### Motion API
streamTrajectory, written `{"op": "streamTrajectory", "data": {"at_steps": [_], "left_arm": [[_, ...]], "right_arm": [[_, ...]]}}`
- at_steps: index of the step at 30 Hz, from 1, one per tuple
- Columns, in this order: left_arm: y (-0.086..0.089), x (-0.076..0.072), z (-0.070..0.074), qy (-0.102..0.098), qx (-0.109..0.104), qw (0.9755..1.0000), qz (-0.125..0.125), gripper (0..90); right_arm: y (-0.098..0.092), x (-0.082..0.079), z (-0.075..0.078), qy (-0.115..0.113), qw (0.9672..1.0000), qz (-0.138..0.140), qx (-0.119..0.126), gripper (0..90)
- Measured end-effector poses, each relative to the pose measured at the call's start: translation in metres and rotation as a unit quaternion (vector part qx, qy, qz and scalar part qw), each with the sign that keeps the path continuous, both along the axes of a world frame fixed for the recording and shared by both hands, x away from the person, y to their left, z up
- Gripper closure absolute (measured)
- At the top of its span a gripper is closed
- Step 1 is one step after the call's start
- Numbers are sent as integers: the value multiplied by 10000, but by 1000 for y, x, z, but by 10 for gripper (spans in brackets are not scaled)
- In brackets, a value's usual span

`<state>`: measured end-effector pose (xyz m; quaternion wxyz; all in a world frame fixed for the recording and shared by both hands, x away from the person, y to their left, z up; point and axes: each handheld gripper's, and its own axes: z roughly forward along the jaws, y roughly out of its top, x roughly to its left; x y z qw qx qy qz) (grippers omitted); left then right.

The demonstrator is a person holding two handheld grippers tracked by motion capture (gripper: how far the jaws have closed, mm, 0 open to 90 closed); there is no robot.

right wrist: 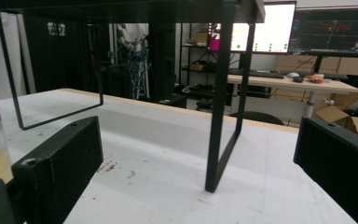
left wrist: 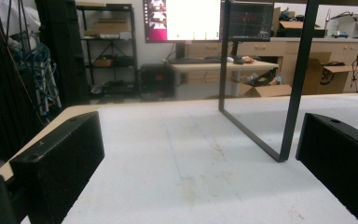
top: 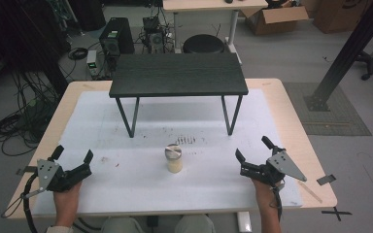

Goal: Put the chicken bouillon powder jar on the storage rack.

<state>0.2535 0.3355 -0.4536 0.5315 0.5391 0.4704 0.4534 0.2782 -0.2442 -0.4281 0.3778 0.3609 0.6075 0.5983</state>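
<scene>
Between both tools [top: 73,155] [top: 253,149], jar [top: 173,158]

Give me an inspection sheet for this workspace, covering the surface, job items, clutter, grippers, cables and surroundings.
Surface: white mat over a wooden table, with brown specks and smudges near the middle.
Job's things: jar with a metal lid, upright, centre front, untouched; pale contents.
Clutter: black stand on thin legs at the back of the mat.
Grippers: left gripper and right gripper both open, hand-held, apart from the jar.
Cables: one trails from each gripper; cable bundle on the floor, left.
Surroundings: cardboard boxes, round stool, monitors.
</scene>
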Motion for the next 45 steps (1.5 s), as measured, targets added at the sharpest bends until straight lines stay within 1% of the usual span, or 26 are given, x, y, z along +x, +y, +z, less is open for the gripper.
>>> {"op": "streamTrajectory", "data": {"at_steps": [6,7,13,14,15,21,26,27,30,36,37,38,41,42,43,45], "left_arm": [[0,0,0,-3,1,10000,-1,13],[0,0,0,-5,2,10000,-2,13],[0,0,0,-8,4,10000,-1,12],[0,0,0,-8,4,10000,-2,11],[0,0,0,-15,-2,10000,-4,11],[0,0,0,-23,-9,10000,-5,11],[0,0,0,-25,-10,10000,-6,11],[0,0,0,-29,-16,10000,-6,11],[0,0,0,-26,-12,10000,-7,11],[0,0,0,-31,-13,10000,-1,11],[0,0,0,-29,-10,10000,-1,11],[0,0,0,-32,-11,10000,-1,11],[0,-1,0,-34,-11,10000,-4,11],[0,-1,0,-34,-11,10000,-4,11],[0,-1,0,-31,-10,10000,-3,11],[0,-1,0,-33,-9,10000,-3,11]], "right_arm": [[8,0,5,12,9998,183,-23,12],[11,0,7,27,9996,268,-27,12],[25,-1,12,94,9984,551,-108,10],[25,-1,12,94,9984,551,-108,10],[30,-1,13,107,9978,639,-140,9],[45,-1,14,192,9956,889,-222,8],[52,-1,13,236,9942,1011,-269,8],[56,-1,13,250,9935,1072,-287,8],[59,-1,13,275,9929,1121,-303,8],[70,0,14,353,9897,1341,-366,8],[70,0,14,353,9897,1341,-366,8],[74,0,15,368,9884,1421,-393,8],[81,0,15,410,9860,1558,-422,9],[81,0,15,410,9860,1558,-422,9],[85,1,15,442,9845,1638,-446,9],[89,1,15,478,9829,1717,-466,9]]}}
